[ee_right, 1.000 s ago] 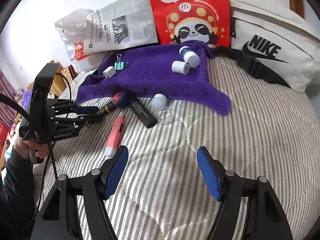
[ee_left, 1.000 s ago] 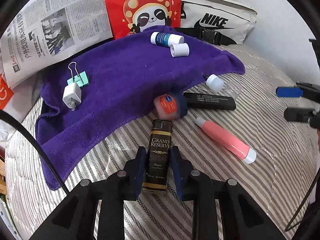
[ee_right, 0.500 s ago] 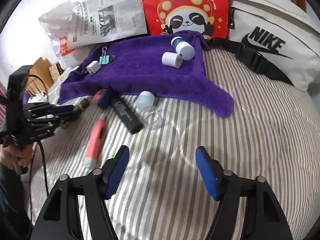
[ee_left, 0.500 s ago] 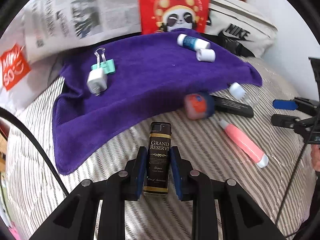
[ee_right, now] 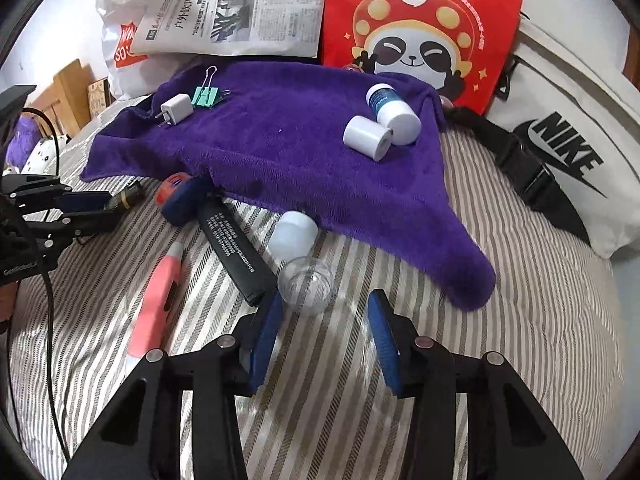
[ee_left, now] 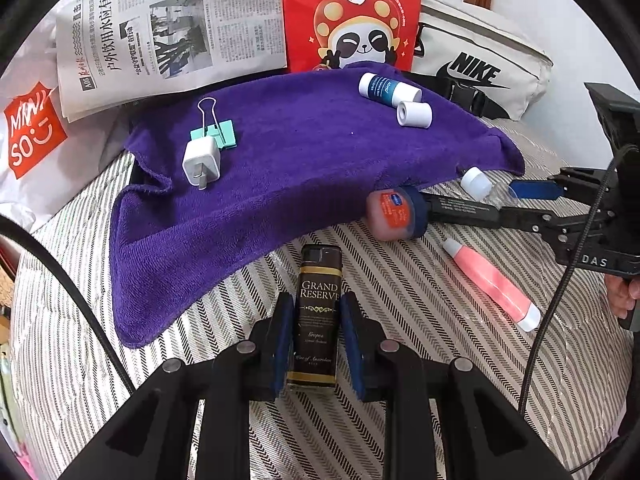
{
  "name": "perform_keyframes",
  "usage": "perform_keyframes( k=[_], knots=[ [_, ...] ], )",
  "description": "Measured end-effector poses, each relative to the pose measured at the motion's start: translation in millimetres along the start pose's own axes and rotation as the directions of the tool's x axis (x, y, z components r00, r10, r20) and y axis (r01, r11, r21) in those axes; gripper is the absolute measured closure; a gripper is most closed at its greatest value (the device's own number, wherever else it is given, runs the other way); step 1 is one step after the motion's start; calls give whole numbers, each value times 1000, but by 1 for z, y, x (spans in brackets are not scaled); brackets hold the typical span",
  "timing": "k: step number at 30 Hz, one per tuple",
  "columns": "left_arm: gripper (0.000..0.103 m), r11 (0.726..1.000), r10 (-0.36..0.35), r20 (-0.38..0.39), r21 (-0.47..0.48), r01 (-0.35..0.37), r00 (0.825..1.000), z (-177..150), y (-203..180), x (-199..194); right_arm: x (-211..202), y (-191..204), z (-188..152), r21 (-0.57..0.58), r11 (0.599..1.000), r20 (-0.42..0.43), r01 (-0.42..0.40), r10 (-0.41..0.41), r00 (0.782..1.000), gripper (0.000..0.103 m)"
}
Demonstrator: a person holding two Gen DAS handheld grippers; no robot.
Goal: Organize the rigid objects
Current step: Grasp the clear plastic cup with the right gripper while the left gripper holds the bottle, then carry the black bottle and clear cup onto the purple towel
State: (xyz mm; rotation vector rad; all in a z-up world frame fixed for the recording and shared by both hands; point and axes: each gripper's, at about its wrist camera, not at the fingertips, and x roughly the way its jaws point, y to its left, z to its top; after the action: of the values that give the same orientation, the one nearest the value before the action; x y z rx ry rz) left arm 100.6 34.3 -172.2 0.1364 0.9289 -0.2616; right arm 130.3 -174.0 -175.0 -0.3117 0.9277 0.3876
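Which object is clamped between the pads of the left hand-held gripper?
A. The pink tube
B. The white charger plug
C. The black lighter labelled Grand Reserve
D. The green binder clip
C. In the left wrist view the left hand-held gripper has both blue pads pressed against the sides of the black lighter, which juts forward above the striped bedding.

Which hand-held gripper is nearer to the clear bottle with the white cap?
Right. The right hand-held gripper is right at the clear bottle, jaws closing; the left hand-held gripper clamps the lighter, farther away.
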Motion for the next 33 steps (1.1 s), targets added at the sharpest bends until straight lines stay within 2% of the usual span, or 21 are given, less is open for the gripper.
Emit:
perform_keyframes(
  k=[5, 7, 8, 9, 17, 26, 29, 33],
  knots=[
    [79, 1000, 7, 3, 1, -7, 1000, -1, -1, 0, 4, -1, 5, 3, 1000, 13, -8, 8, 1000, 59],
    [79, 1000, 10, 4, 3, -10, 1000, -1, -2, 0, 5, -1, 5, 0, 1000, 23, -13, 13, 1000, 64],
    [79, 1000, 11, 4, 0, -11, 1000, -1, -1, 0, 4, 1, 5, -7, 1000, 30, -13, 13, 999, 74],
    [79, 1000, 11, 5, 0, -11, 1000, -1, -1, 0, 4, 1, 5, -13, 1000, 31, -10, 11, 999, 76],
    [79, 1000, 7, 4, -4, -7, 1000, -1, -1, 0, -7, -7, -8, 8, 1000, -4, 8, -8, 1000, 76],
    [79, 1000, 22, -1, 9, -22, 1000, -1, -3, 1, -6, -14, -13, 65, 998, 11, -22, 21, 1000, 76],
    [79, 1000, 5, -2, -9, -5, 1000, 0, -1, 0, -6, -11, -12, 48, 999, 6, -8, 7, 1000, 76],
    [80, 999, -11, -23, -38, 10, 1000, 2, 5, -1, -7, -16, -9, 52, 998, -31, -29, 31, 999, 76]
  ],
)
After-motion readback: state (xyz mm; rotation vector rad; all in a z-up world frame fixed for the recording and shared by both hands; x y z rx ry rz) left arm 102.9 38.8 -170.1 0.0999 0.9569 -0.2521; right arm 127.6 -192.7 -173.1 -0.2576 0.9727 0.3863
